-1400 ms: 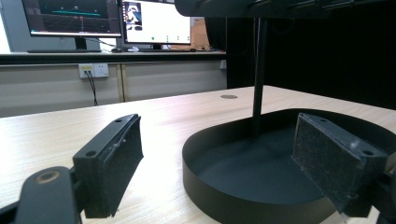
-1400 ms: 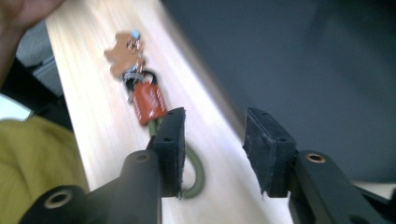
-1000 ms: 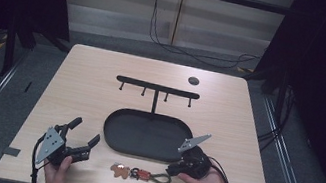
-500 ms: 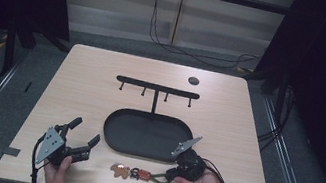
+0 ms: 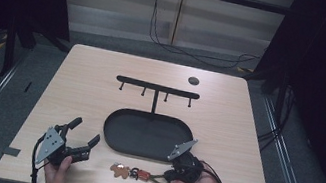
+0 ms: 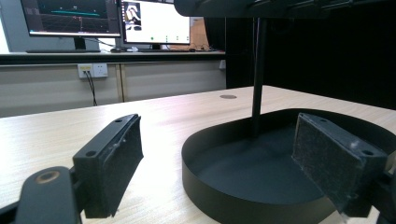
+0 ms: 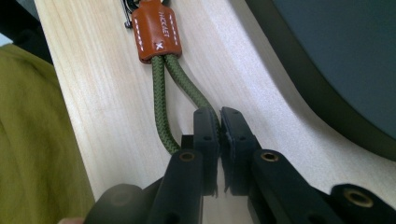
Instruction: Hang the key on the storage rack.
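The right claw [image 7: 219, 122] is clenching on one strand of the green cord loop [image 7: 161, 107]. Its jaws have just been closing, and the strand is sitting between the pads at their tips; the other strand is passing just outside the left jaw. From the claw, the keychain is running straight ahead along the jaw line: cord first, then the brown leather tab [image 7: 155, 30], then the metal ring beyond it. In the high view the right claw [image 5: 172, 173] is lying at the right end of the keychain [image 5: 136, 173], whose long axis is running along the table's near edge, away from this claw toward the left claw [image 5: 83, 141].

The left claw is resting released, jaws wide, nothing between them, well apart from the keychain. The tray [image 5: 115, 136] is lying just beyond the right claw, and the hook bar [image 5: 157, 87] is standing farther behind it. The right hand is the nearer one for any lift toward the hooks.
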The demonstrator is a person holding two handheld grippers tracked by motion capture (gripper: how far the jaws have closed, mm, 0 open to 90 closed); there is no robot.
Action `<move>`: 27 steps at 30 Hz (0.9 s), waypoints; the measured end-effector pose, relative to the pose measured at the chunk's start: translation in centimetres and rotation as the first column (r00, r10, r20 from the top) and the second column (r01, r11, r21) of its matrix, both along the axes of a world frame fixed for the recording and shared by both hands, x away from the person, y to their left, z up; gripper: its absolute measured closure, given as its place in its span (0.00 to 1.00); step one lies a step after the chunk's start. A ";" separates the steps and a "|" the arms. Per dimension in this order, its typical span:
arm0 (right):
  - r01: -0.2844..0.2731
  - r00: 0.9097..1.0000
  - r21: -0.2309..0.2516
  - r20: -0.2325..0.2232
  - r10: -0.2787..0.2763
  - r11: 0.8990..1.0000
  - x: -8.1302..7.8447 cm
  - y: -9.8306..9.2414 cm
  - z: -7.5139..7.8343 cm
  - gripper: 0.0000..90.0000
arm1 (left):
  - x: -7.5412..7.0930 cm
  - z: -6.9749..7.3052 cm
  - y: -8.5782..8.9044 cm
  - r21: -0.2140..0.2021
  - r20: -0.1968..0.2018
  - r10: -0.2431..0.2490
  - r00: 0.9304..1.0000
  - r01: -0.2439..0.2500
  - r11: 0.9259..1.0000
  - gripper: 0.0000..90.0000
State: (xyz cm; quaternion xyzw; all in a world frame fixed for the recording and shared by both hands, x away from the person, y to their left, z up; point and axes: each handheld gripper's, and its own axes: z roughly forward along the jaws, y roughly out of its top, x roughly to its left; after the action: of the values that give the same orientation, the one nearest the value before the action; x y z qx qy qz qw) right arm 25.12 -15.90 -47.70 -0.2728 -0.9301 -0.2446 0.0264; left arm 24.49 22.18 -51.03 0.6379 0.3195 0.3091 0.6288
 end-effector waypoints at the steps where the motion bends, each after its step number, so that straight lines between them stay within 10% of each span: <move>1: -0.004 1.000 -0.009 -0.003 0.004 1.000 0.1 0.1 0.1 0.95 | 0.0 0.0 0.0 0.001 0.000 0.000 1.000 0.000 1.000 0.17; 27: -0.030 0.998 -0.206 -0.063 0.017 0.978 3.1 1.9 4.9 0.96 | 0.0 0.0 0.0 -0.001 0.001 -0.001 1.000 0.001 1.000 0.17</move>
State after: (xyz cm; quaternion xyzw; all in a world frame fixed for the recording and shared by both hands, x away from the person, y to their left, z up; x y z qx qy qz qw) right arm 28.19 -13.97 -42.80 -0.2703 -0.9524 -0.1377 0.0291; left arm 24.49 22.19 -51.03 0.6376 0.3193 0.3089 0.6294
